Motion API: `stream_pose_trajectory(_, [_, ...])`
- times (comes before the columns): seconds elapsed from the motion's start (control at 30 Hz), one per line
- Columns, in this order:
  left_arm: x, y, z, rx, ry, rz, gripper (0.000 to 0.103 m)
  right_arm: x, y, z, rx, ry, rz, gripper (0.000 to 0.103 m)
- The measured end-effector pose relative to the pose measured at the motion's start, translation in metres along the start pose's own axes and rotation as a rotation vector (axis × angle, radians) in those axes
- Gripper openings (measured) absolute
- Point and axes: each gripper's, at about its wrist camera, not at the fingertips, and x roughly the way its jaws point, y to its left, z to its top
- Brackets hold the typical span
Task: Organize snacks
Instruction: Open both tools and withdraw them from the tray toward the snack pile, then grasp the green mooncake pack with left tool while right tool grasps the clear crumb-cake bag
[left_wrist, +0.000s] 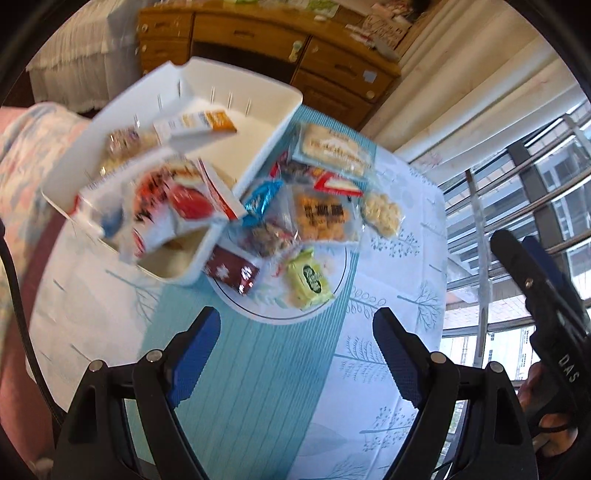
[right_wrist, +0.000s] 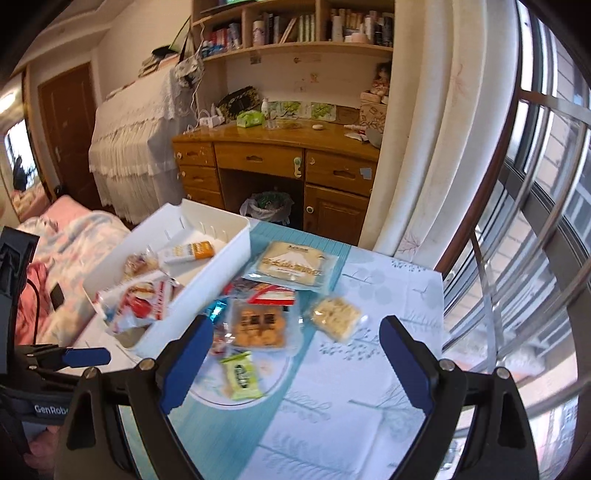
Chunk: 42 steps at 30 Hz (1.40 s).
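Observation:
A white bin (left_wrist: 269, 94) (right_wrist: 236, 230) stands on the table's left, holding an orange-and-white box (left_wrist: 195, 123) (right_wrist: 188, 251), a red-and-white packet (left_wrist: 177, 206) (right_wrist: 142, 301) and a clear cookie bag (left_wrist: 123, 142). Loose snacks lie beside it: a pale blue cracker pack (left_wrist: 332, 149) (right_wrist: 291, 269), an orange biscuit pack (left_wrist: 323, 218) (right_wrist: 258, 326), a green packet (left_wrist: 308, 282) (right_wrist: 242, 374), a maroon bar (left_wrist: 232, 271), a puffed rice cake (left_wrist: 382, 214) (right_wrist: 336, 317). My left gripper (left_wrist: 295, 343) hangs open above the table, short of the pile. My right gripper (right_wrist: 295, 354) is open, empty, over the green packet.
The table wears a white-and-teal tree-print cloth (left_wrist: 399, 291) (right_wrist: 369, 387). A wooden desk (right_wrist: 280, 158) with shelves stands behind it, a curtain (right_wrist: 424, 147) and barred window (right_wrist: 535, 221) to the right, a bed with a pink quilt (right_wrist: 70, 236) to the left.

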Motion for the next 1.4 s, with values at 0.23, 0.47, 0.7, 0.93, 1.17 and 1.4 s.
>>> stream_pose_trajectory(0.23, [0.048,-0.006,0.005,-0.111,0.097,0.031,0.084,0.047,-0.02,0.002,-0.129,0.045,-0.019,0.092])
stream_pose_trajectory(0.47, [0.099,-0.011,0.013,-0.212,0.182,0.076,0.084,0.094,-0.03,0.002,-0.275,0.083,-0.008,0.092])
stream_pose_trajectory(0.7, [0.137,-0.017,0.019,-0.245,0.198,0.141,0.084,0.15,-0.035,-0.015,-0.335,0.138,0.051,0.092])
stream_pose_trajectory(0.93, [0.166,-0.017,0.02,-0.282,0.235,0.194,0.084,0.195,-0.039,-0.035,-0.338,0.16,0.043,0.092])
stream_pose_trajectory(1.17, [0.182,-0.015,0.023,-0.329,0.259,0.216,0.081,0.222,-0.045,-0.048,-0.297,0.14,0.025,0.092])
stream_pose_trajectory(1.4, [0.198,-0.02,0.032,-0.342,0.296,0.254,0.073,0.238,-0.049,-0.052,-0.238,0.109,0.065,0.092])
